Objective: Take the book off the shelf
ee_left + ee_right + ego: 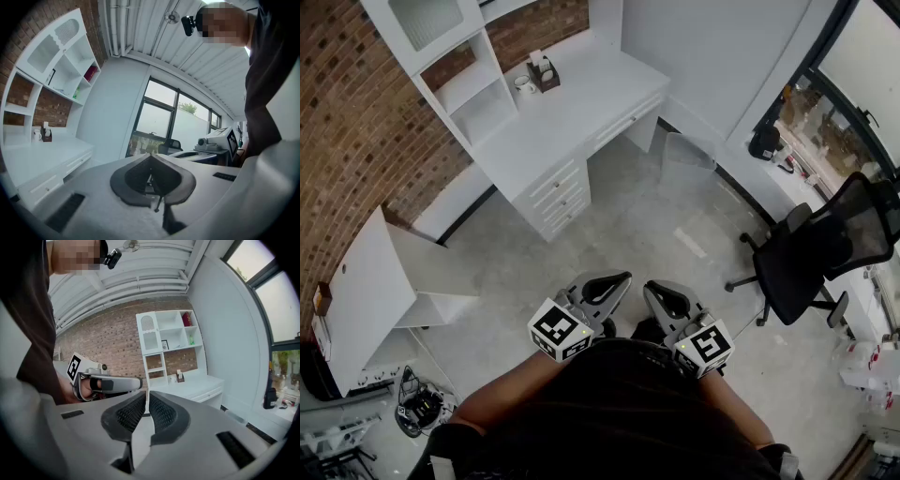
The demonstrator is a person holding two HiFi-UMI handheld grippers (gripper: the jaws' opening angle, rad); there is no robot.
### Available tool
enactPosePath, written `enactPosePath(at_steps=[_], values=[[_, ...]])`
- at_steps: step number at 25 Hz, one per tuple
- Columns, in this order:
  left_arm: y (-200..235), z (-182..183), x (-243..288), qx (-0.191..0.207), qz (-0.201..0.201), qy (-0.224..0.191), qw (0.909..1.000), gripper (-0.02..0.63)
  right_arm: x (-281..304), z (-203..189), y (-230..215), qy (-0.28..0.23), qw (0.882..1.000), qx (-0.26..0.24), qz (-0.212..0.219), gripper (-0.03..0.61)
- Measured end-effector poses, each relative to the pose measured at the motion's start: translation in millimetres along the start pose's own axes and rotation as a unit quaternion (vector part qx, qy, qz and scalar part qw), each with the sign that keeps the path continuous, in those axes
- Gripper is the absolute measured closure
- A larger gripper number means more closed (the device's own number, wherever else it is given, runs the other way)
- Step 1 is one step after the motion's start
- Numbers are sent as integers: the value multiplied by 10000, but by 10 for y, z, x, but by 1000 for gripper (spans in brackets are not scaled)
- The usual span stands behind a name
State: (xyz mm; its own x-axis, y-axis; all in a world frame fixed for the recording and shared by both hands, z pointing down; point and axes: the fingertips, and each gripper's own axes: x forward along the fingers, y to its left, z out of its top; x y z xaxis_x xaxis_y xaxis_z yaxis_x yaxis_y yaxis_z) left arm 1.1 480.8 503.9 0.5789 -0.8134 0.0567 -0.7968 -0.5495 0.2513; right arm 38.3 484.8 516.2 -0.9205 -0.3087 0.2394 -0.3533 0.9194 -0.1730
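Left gripper (151, 158): jaws are seen pressed together, with nothing between them. Right gripper (146, 397): jaws likewise closed and empty. In the head view both are held close before the body, tips side by side. The book (186, 318), red, is shown only in the gripper views, far ahead of the right gripper in the top right compartment of the shelf (161, 341).

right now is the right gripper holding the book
No, the right gripper is shut on nothing; the red book stands in the top right compartment of the shelf.
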Motion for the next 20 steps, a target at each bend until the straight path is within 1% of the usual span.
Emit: enactPosePath(at_steps=[6, 9, 15, 20], values=[[35, 11, -1, 7, 40, -20, 10000, 606, 38, 6, -15, 18, 10000, -8, 19, 548], [47, 19, 99, 41, 102, -50, 9999, 606, 12, 1, -130, 0, 10000, 74, 12, 548], [33, 50, 514, 41, 111, -18, 9999, 606, -133, 72, -525, -126, 9999, 90, 22, 548], [-41, 135, 1143, 87, 73, -19, 9999, 606, -356, 218, -1088, -242, 9997, 10, 31, 548]])
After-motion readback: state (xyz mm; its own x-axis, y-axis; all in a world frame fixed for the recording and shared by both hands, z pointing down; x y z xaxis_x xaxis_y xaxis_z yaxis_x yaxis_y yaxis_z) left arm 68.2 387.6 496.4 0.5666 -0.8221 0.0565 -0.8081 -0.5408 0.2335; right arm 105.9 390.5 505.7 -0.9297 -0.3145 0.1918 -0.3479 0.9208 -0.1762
